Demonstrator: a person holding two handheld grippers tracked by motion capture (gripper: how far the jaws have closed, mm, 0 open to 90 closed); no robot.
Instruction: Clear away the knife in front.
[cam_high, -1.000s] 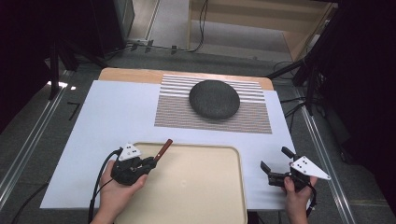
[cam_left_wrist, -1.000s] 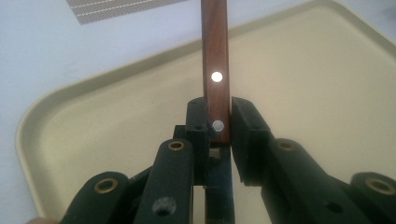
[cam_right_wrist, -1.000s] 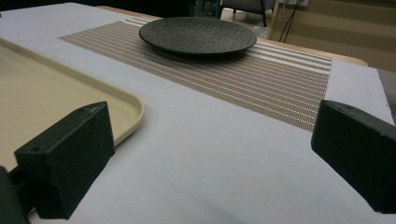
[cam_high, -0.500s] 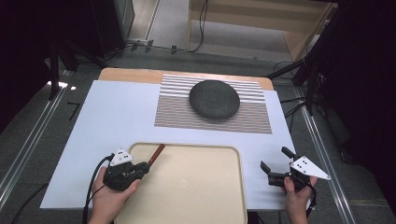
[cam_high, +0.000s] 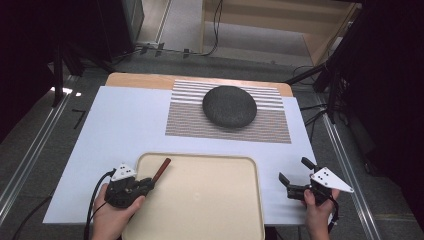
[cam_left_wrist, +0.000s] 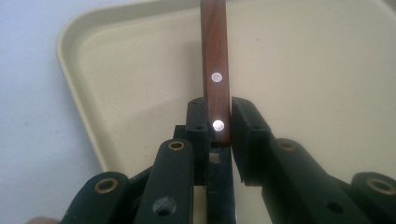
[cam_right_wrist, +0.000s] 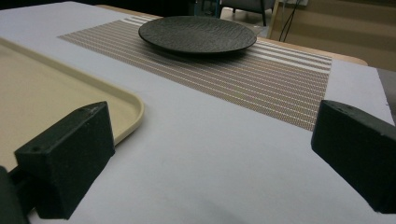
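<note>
A brown wooden handle (cam_high: 161, 169) with two silver rivets (cam_left_wrist: 215, 77) sticks out over the near-left part of a beige tray (cam_high: 210, 200). My left gripper (cam_high: 149, 183) is shut on the handle's near end (cam_left_wrist: 218, 123); whatever lies past that end is hidden between the jaws. Right of the tray, my right gripper (cam_high: 295, 171) hovers low over the white table cover with its jaws wide open and nothing between them (cam_right_wrist: 212, 154).
A dark round plate (cam_high: 230, 106) sits on a striped placemat (cam_high: 185, 120) at the far middle of the table, also ahead of the right gripper (cam_right_wrist: 198, 33). The tray's rim (cam_right_wrist: 133, 109) lies left of that gripper. Table edges run close on both sides.
My left gripper has drawn back toward the person and to the left, carrying the wooden handle with it. The right gripper has stayed put and open.
</note>
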